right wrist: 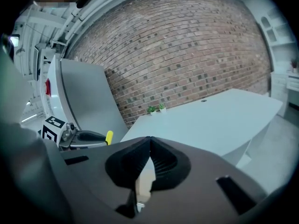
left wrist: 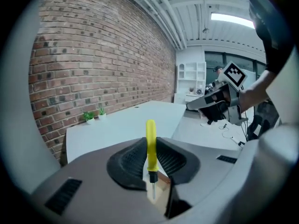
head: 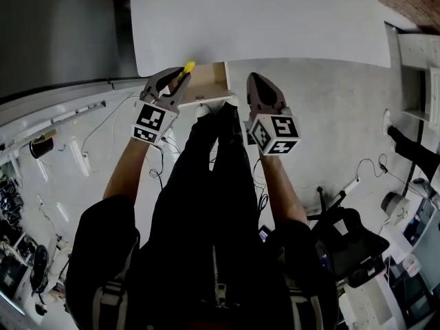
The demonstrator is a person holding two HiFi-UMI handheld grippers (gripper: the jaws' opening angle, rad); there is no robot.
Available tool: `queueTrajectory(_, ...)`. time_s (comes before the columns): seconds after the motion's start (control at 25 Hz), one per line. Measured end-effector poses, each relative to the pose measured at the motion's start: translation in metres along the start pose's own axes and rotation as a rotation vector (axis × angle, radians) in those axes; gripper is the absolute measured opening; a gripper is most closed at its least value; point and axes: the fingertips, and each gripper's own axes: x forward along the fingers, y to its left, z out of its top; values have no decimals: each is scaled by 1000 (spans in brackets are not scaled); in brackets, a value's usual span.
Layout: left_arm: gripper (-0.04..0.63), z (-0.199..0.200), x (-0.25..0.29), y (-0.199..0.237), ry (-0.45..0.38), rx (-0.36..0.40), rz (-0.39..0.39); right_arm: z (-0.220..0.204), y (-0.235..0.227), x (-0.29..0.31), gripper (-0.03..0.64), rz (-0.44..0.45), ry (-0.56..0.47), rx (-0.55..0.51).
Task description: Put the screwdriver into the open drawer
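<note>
A yellow-handled screwdriver (left wrist: 151,146) stands clamped between the jaws of my left gripper (left wrist: 150,164), handle up and metal tip down. In the head view the left gripper (head: 175,81) hangs over the left part of the open wooden drawer (head: 210,82), with the screwdriver's yellow handle (head: 188,67) poking out toward the white desk. My right gripper (head: 257,82) is shut and empty, just right of the drawer. From the right gripper view, its jaws (right wrist: 148,146) meet at the tips, and the left gripper with the yellow handle (right wrist: 109,137) shows at the left.
The white desk top (head: 261,16) spans the top of the head view, with the drawer under its front edge. A brick wall (right wrist: 187,64) stands behind it. Cables (head: 161,167), a chair (head: 350,243) and shelving lie on the floor around the person's legs.
</note>
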Motion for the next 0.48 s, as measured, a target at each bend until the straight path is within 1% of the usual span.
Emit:
queueTrajectory(0.24, 80, -36, 21, -26, 91, 73, -98, -20, -9, -3, 8, -18, 33, 12)
queueTrajectory(0.36, 80, -57, 30, -35, 135, 83, -134, -29, -14, -2, 8, -18, 49, 26)
queueTrajectory(0.48, 80, -79, 41, -43, 176, 75, -169, -38, -17, -2, 8, -21, 62, 31)
